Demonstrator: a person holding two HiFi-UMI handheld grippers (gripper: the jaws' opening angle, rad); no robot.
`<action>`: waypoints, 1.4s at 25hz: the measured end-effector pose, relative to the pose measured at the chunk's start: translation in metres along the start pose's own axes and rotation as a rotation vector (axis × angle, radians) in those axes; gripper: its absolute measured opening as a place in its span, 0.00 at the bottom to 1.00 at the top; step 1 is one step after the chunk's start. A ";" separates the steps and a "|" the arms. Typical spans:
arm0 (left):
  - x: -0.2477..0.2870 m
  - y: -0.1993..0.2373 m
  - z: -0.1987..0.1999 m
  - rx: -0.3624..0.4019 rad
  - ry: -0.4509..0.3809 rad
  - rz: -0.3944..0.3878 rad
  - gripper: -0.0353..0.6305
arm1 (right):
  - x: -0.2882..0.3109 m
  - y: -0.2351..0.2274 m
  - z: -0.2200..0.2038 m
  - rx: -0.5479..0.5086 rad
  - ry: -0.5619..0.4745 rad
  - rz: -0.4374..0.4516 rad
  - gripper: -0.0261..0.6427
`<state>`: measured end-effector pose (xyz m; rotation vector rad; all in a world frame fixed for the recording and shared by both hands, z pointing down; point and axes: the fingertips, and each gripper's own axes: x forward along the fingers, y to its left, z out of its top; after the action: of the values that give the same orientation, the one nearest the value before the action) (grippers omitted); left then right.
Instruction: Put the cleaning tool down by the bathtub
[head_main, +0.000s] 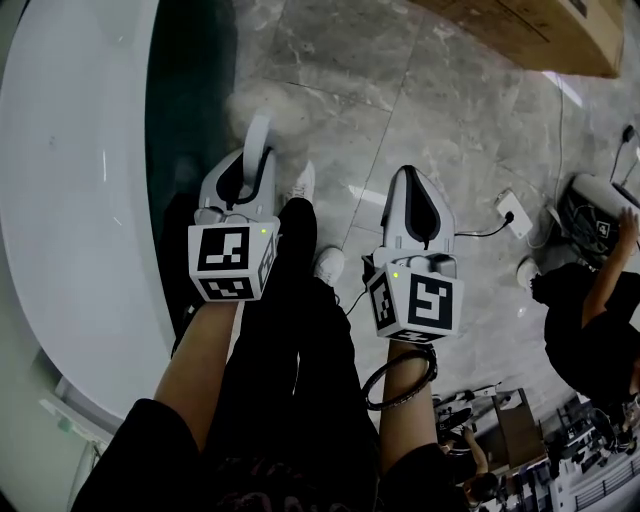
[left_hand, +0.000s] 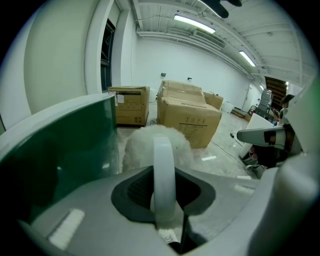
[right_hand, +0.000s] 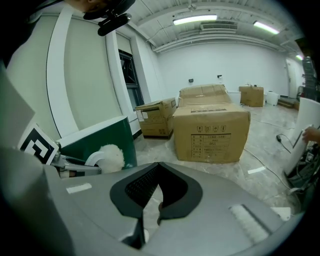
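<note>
We hold the cleaning tool (head_main: 259, 135) in the left gripper (head_main: 248, 172), whose jaws are closed tight on its white handle (left_hand: 163, 165); the handle runs straight up between them in the left gripper view. Beyond the jaws sits the tool's fluffy white head (left_hand: 150, 145). In the head view that head (head_main: 262, 105) shows as a pale blur in the upper middle of the frame, over the marble floor (head_main: 400, 90) and just beside the dark green side (head_main: 190, 90) of the bathtub (head_main: 80, 200), whose white rim fills the left of the frame. We cannot tell whether the head touches the floor. The right gripper (head_main: 413, 190) hangs to the right of our legs, apart from the tool, its jaws brought together with nothing between them; only floor shows through the slit in its own view (right_hand: 159, 167). At the left of that view we see the fluffy head (right_hand: 107, 155) against the green panel (right_hand: 100, 137). Cardboard boxes (right_hand: 212, 130) stand on the floor in the middle of both gripper views. At the right edge of the head view another person (head_main: 585, 320) in black is bent over some equipment, and a socket block (head_main: 512, 212) with a cable lies on the floor near the right gripper
</note>
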<state>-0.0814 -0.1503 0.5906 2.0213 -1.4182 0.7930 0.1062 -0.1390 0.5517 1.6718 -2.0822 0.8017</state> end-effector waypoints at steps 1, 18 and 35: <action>0.005 0.003 -0.007 -0.001 0.002 0.003 0.17 | 0.004 -0.001 -0.007 0.000 0.002 0.001 0.05; 0.104 0.033 -0.105 0.024 0.063 0.033 0.17 | 0.095 -0.009 -0.106 0.001 0.050 0.047 0.05; 0.184 0.062 -0.183 0.030 0.101 0.046 0.17 | 0.167 -0.017 -0.197 0.010 0.086 0.078 0.05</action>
<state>-0.1190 -0.1544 0.8548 1.9483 -1.4077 0.9273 0.0676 -0.1467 0.8076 1.5407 -2.0986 0.8936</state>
